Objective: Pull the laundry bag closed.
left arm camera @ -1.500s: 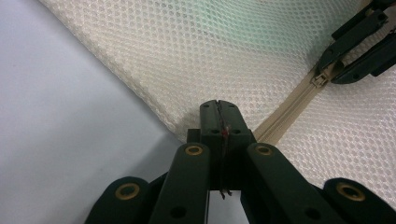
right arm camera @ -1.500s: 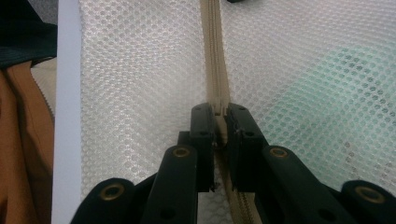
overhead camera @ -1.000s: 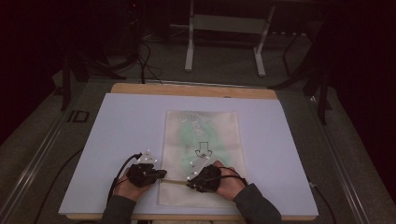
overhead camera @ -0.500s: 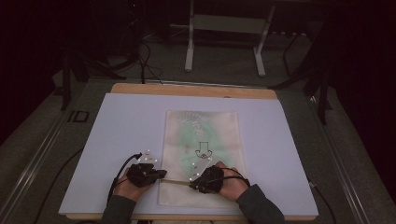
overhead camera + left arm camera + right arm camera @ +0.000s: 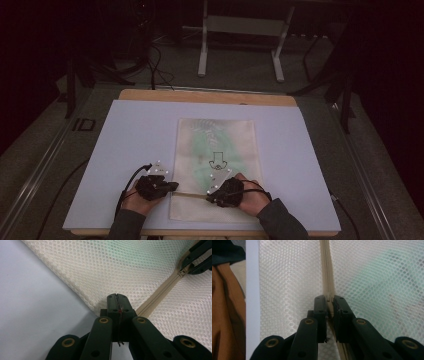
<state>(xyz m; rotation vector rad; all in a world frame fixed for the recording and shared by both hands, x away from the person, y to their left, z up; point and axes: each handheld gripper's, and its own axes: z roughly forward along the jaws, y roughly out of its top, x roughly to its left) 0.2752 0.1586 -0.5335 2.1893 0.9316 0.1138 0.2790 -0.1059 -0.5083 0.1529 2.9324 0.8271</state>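
Mesh bag (image 5: 216, 165) lying flat on the white board (image 5: 125, 150), just right of the board's middle, long side running from 12 to 6 o'clock. Cream mesh, with something pale green showing through inside and a small black printed mark near its centre. Beige zipper (image 5: 192, 195) crossing the near end of the bag from 9 to 3 o'clock.

Left gripper (image 5: 172, 186) at the bag's near left corner, around 7 o'clock from the bag's centre, pointing toward 3 o'clock. In the left gripper view, jaws pressed fully together on the corner of the mesh bag (image 5: 120, 272), right where the zipper (image 5: 160, 293) ends.

Right gripper (image 5: 212, 196) at about 6 o'clock from the bag's centre, pointing toward 9 o'clock, facing the left one along the zipper line. In the right gripper view, jaws clamped on the zipper (image 5: 327, 277), beige strip pinched between the pads, mesh spreading to both sides.

Both hands resting low on the board, near its front edge.
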